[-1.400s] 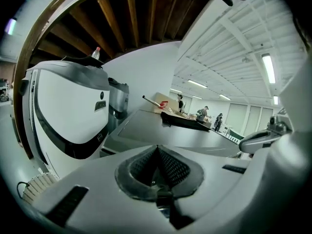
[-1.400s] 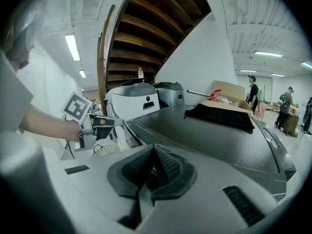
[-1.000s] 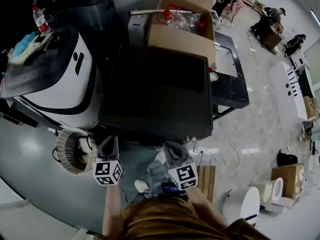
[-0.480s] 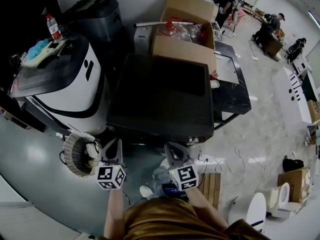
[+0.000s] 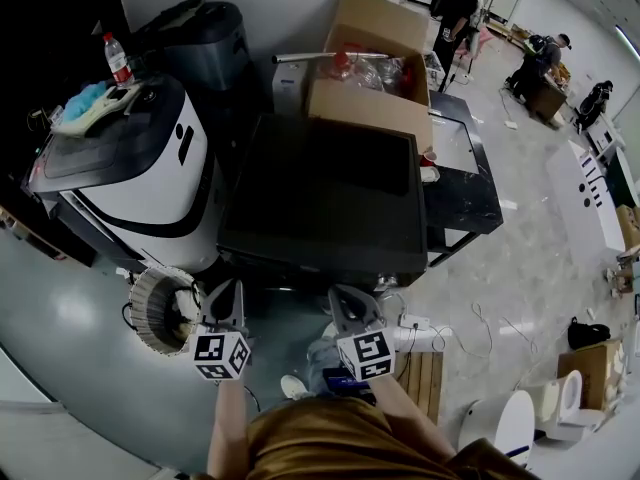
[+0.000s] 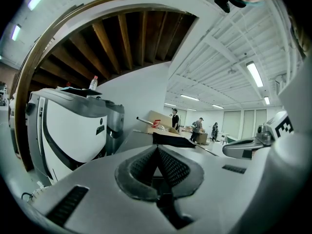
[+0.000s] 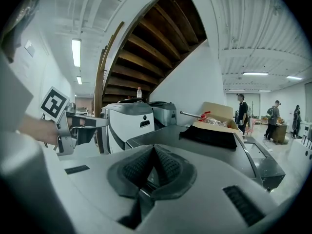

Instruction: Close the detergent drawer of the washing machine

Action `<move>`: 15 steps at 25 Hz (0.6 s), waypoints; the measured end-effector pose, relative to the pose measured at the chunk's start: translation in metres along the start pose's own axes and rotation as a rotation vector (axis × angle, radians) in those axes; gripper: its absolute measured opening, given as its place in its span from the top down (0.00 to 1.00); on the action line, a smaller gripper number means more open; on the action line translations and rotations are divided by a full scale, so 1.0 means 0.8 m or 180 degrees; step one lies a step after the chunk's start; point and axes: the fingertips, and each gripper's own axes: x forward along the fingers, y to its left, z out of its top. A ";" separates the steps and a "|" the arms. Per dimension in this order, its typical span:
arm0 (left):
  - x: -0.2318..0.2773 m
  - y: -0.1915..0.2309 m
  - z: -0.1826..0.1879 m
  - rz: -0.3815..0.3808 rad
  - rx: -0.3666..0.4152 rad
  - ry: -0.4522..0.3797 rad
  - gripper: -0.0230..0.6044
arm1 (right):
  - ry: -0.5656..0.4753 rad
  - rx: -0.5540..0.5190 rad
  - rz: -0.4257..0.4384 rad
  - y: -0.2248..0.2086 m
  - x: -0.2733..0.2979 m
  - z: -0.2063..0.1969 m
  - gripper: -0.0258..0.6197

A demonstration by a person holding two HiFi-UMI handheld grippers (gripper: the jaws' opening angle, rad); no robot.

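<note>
A dark-topped washing machine [image 5: 320, 193] fills the middle of the head view, seen from above; its front and any detergent drawer are hidden under the top edge. A black slab-like thing [image 7: 209, 135] lies on its far part. My left gripper [image 5: 228, 290] hangs just short of the machine's near-left edge, jaws shut with nothing in them. My right gripper [image 5: 343, 298] is at the near edge a bit right of centre, also shut and empty. In the left gripper view the left gripper [image 6: 157, 152] points over the machine top; the right gripper [image 7: 153, 152] does the same.
A white appliance [image 5: 130, 168] with a water bottle [image 5: 118, 58] on it stands to the left. A woven basket [image 5: 160, 308] sits on the floor by the left gripper. A cardboard box [image 5: 370, 78] is behind the machine, a black table [image 5: 465, 168] to its right. People stand far back.
The head view has shifted a little, so the machines sit slightly lower and more to the right. Both grippers have stayed shut at about the same place near the machine's front edge.
</note>
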 end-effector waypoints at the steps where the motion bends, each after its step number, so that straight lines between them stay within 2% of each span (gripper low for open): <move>1: -0.001 -0.001 0.001 0.0001 0.0002 -0.0001 0.92 | -0.0003 -0.0007 0.0005 0.000 -0.001 0.001 0.94; 15: -0.004 -0.001 -0.001 0.0028 0.0000 -0.0005 0.92 | 0.0074 -0.0043 0.0063 0.005 -0.002 -0.003 0.94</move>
